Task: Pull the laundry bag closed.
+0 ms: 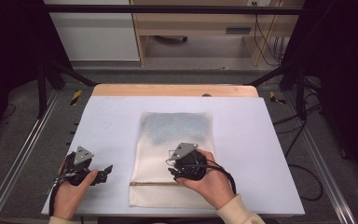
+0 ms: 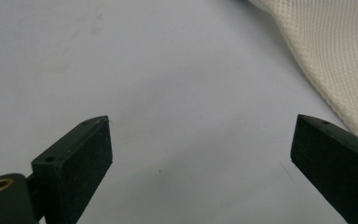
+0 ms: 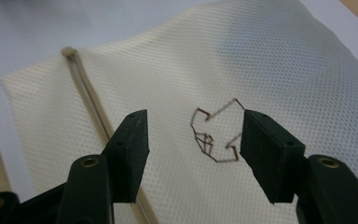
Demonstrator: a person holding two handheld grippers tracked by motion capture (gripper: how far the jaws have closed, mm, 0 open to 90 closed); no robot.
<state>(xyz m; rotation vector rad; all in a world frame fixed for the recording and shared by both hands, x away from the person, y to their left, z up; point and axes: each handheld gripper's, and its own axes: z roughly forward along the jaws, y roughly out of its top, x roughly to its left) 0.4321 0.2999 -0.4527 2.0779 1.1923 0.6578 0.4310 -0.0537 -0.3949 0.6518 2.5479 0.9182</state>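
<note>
The right gripper [image 3: 193,135], jaws apart and empty, hovers directly above a bent brown wire clip [image 3: 213,135] lying on the cream mesh zipped bag [image 1: 177,135]; the left gripper [image 1: 103,171] gapes empty beside the bag's left edge.

Lab, metal frame [image 1: 168,9], floor cables [image 1: 303,168]

White-topped table [image 1: 242,121], bare wood strip along far edge. Cream mesh bag [image 1: 158,154] lies flat at centre, zipper [image 1: 151,183] across near end, bluish patch at far end. Small bent wire piece [image 3: 214,135] lies on bag.
</note>
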